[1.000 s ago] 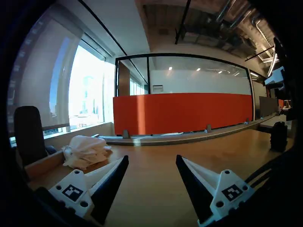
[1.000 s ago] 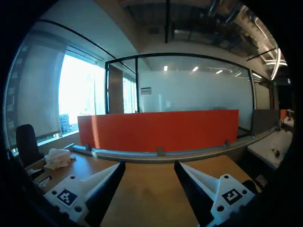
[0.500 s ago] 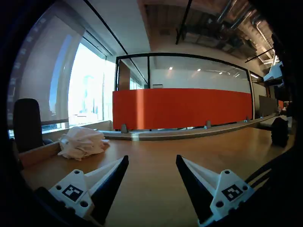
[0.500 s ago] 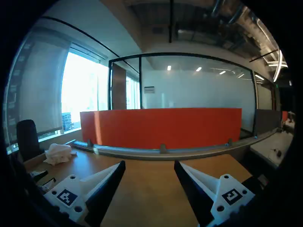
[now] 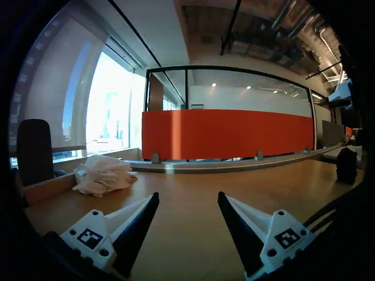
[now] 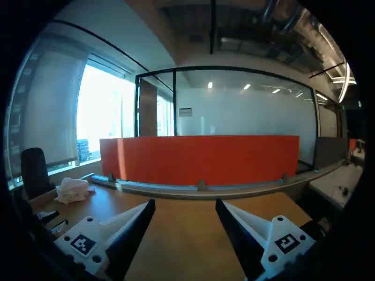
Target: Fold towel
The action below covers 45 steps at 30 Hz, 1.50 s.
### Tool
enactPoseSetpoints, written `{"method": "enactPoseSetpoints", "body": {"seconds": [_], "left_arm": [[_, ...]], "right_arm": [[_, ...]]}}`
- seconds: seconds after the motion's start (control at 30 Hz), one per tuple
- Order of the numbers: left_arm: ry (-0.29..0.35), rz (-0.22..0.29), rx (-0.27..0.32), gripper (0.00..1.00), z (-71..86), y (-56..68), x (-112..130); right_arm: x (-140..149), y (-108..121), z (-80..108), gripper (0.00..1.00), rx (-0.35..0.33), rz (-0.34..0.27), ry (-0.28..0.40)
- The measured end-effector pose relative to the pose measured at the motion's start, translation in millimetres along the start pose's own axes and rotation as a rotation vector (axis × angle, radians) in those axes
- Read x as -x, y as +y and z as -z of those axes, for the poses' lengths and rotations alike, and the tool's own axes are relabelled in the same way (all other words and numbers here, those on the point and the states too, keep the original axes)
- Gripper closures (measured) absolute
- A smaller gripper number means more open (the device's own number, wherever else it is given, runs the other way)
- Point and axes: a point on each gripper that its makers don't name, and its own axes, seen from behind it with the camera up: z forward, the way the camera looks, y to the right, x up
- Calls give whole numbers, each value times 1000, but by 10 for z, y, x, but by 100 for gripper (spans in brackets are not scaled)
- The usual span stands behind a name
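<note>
The towel (image 5: 103, 174) lies in a crumpled white heap on the wooden tabletop (image 5: 197, 185), toward its far left side by the window. The left gripper (image 5: 187, 194) hovers over the wood with its jaws spread wide and holding nothing, the towel ahead to their left. The right gripper (image 6: 185, 201) is equally wide open and empty, well apart from the towel. An orange partition (image 5: 227, 133) lines the tabletop's far edge.

Crumpled cloth towel (image 5: 103, 174), smooth wood table (image 5: 187, 196)

Towel (image 5: 102, 174) on desk (image 5: 197, 206) (far left)
</note>
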Motion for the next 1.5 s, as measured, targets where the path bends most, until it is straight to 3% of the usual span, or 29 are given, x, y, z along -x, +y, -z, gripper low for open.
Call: {"method": "enactPoseSetpoints", "body": {"seconds": [0.4, 0.8, 1.17, 1.5], "left_arm": [[-1, 2, 6, 7, -12, 9, 21], [-2, 1, 5, 7, -18, 12, 48], [-1, 2, 5, 7, -26, 21, 69], [-1, 2, 5, 7, -31, 27, 79]], "right_arm": [[33, 100, 27, 0, 15, 6, 18], [66, 418, 89, 0, 82, 63, 73], [496, 778, 121, 0, 136, 21, 90], [975, 940, 137, 0, 137, -31, 117]]}}
